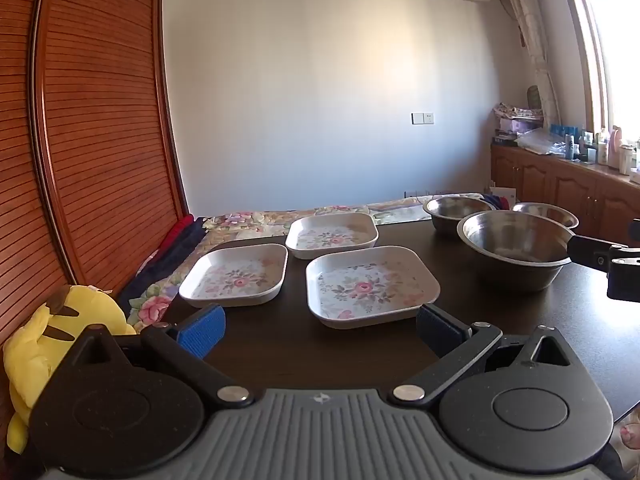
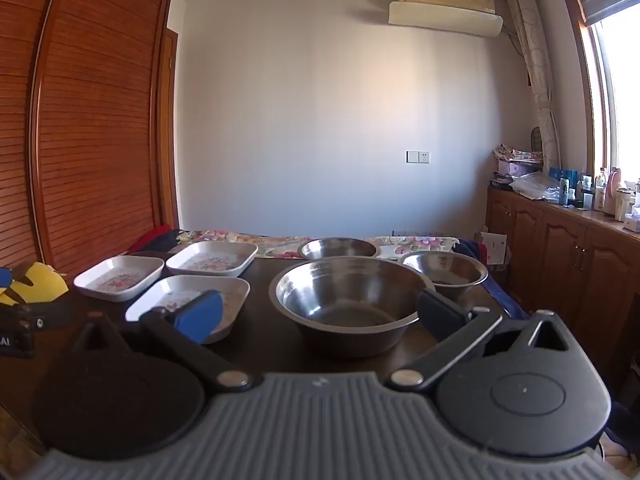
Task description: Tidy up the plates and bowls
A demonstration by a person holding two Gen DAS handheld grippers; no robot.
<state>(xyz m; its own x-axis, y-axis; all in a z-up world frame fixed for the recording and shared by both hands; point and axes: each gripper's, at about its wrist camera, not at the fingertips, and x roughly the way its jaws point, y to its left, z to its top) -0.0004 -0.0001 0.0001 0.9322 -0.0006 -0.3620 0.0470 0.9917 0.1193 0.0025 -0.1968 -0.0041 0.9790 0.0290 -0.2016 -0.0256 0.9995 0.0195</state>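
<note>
Both grippers, left gripper (image 1: 320, 326) and right gripper (image 2: 322, 310), are hovering with jaws wide and empty; three plates (image 1: 372, 286) are sitting toward the surface's left edge, three bowls (image 2: 350, 300) right; grip rims squarely before stacking

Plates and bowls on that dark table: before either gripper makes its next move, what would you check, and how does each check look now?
1. Left gripper open and empty: ok.
2. Right gripper open wide, fingers straddling the big steel bowl: ok.
3. Nearest floral plate flat, nothing in it: ok.
4. Other two plates apart, unstacked: ok.
5. Two smaller bowls upright: ok.
6. Right finger clear of the big bowl's rim: cannot tell.
</note>
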